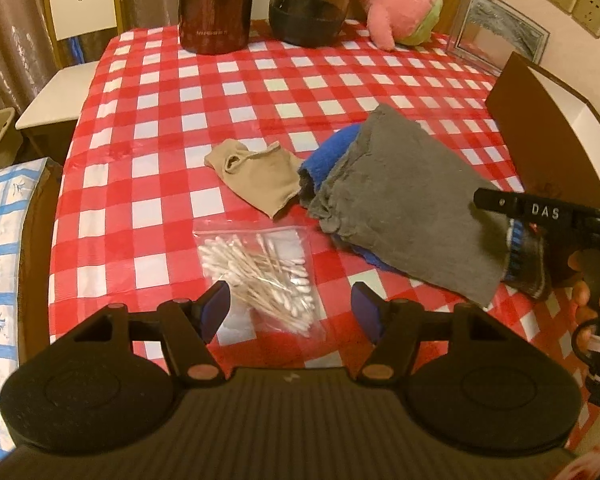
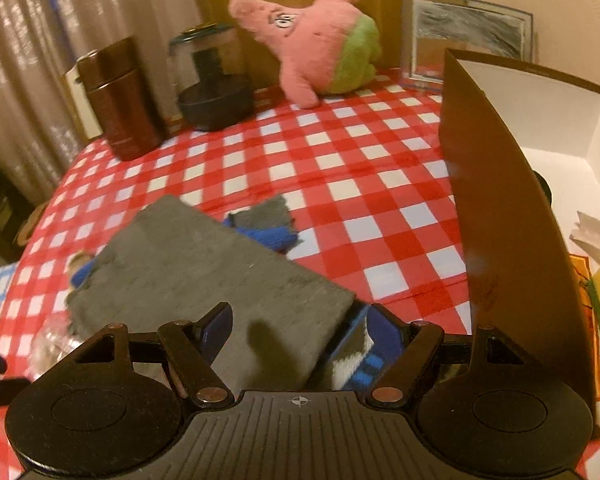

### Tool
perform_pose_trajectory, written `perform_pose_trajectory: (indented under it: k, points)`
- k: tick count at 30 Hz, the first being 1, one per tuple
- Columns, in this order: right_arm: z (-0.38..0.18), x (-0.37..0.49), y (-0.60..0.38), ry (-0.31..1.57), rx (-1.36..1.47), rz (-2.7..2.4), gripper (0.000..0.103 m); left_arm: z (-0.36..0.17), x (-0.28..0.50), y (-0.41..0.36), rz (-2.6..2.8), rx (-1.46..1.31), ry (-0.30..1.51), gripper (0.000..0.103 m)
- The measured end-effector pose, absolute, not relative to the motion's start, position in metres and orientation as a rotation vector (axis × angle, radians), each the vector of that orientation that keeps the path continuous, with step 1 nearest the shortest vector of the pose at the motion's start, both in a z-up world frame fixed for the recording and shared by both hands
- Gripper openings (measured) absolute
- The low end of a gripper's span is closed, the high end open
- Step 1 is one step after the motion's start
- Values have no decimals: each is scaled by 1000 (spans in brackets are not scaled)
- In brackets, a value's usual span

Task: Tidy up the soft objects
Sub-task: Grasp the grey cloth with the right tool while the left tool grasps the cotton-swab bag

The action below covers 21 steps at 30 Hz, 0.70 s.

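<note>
In the left wrist view the left gripper (image 1: 290, 306) is held wide apart and empty above a bag of cotton swabs (image 1: 260, 276) on the checked tablecloth (image 1: 260, 92), while in the right wrist view the right gripper (image 2: 300, 326) is spread, gripping nothing, over the grey cloth (image 2: 220, 276) and a striped sock (image 2: 356, 364).

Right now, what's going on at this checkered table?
A person is sorting soft things with two handheld grippers. The left gripper hangs open over a bag of cotton swabs, holding nothing. The right gripper is open above the grey cloth and a striped sock. The beige sock lies untouched, and the open box waits alongside.
</note>
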State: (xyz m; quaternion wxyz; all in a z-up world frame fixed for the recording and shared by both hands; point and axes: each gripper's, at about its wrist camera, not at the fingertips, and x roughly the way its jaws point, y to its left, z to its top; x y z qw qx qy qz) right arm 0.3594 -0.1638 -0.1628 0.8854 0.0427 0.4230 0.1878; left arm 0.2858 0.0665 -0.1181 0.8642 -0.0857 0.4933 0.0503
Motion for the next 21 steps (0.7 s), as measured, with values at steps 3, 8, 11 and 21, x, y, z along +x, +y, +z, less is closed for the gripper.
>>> perform_pose_trajectory:
  k: [3, 8, 11, 21]
  points:
    - [-173, 370, -163, 887, 121, 372, 72, -124, 291, 70, 111, -193, 1044, 64]
    - [-182, 374, -164, 875, 149, 385, 50, -130, 295, 75, 111, -205, 1049, 64]
    - [-174, 369, -172, 824, 159, 393, 14, -131, 295, 76, 107, -215, 1048, 65]
    - [-181, 370, -190, 914, 301, 395, 35, -146, 304, 79, 117, -226, 1068, 69]
